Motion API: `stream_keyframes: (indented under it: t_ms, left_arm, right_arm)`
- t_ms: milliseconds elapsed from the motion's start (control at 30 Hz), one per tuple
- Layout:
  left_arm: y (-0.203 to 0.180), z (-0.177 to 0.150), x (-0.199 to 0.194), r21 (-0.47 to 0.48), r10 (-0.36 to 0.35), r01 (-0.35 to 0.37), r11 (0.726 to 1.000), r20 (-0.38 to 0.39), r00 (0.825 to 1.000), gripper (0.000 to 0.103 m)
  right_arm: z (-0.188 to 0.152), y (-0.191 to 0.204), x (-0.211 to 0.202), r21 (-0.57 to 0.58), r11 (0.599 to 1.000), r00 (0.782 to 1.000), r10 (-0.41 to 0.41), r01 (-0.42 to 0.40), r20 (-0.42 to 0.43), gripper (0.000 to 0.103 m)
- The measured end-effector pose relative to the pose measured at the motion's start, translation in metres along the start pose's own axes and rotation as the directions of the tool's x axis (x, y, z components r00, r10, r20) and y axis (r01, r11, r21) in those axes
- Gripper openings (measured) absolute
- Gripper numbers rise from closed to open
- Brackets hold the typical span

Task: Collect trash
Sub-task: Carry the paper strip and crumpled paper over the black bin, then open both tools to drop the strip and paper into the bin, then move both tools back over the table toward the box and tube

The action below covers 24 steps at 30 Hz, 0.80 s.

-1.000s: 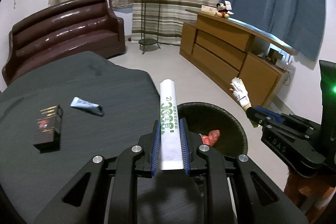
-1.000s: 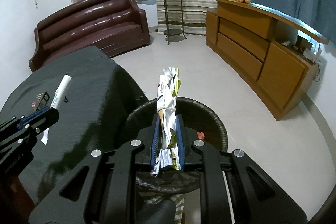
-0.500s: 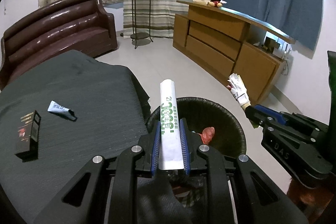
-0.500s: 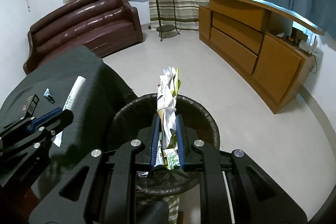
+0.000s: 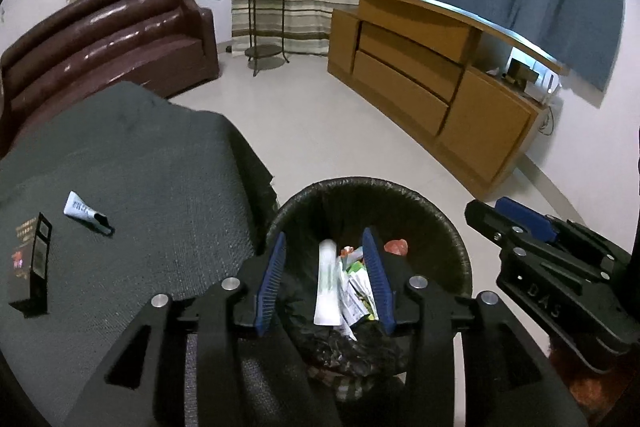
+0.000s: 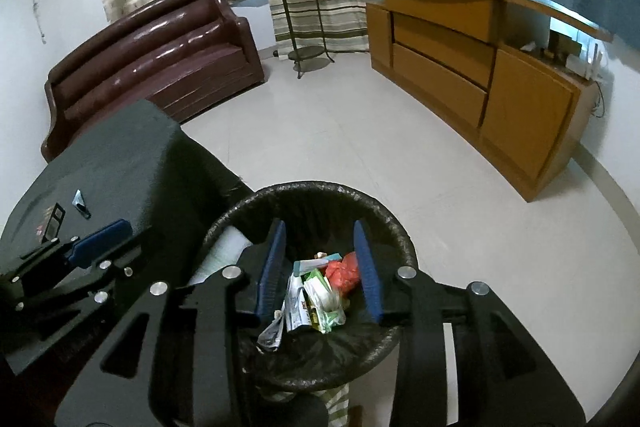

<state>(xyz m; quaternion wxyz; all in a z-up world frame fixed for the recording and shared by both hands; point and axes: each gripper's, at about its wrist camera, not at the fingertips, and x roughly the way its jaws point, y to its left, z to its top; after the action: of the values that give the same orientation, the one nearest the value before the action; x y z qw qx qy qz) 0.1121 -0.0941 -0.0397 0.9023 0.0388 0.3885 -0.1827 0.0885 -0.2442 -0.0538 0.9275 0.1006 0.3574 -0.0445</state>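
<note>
White paper tube point(image 5: 327, 283) (green print, blurred), crumpled wrappers point(image 6: 310, 301), black-lined bin point(image 6: 256, 203)

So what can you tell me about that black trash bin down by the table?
The trash bin is round and lined with a crinkly black plastic bag folded over its rim. It stands upright on the pale floor, tight against the dark-covered table. Inside lie a white paper tube, crumpled wrappers and something red. A striped, greenish outer wall shows below the liner. Both sets of fingers hang over its mouth, opening, gripping nothing.
</note>
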Motion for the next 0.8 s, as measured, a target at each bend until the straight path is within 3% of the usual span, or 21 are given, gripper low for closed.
stream_keyframes:
  t_ms: [367,800]
  left_arm:
    - [0.009,-0.003,-0.017,-0.007,0.037,-0.036,0.999,0.034,0.999,0.046]
    - [0.067,-0.013,-0.051,-0.118,0.149,-0.141,0.983,0.061,0.987,0.052]
  right_arm:
    - [-0.004,0.010,0.000,-0.016,1.000,1.000,0.021,-0.022,-0.023,0.038]
    - [-0.002,0.062,0.000,-0.093,0.990,0.994,0.101,-0.104,-0.040,0.039]
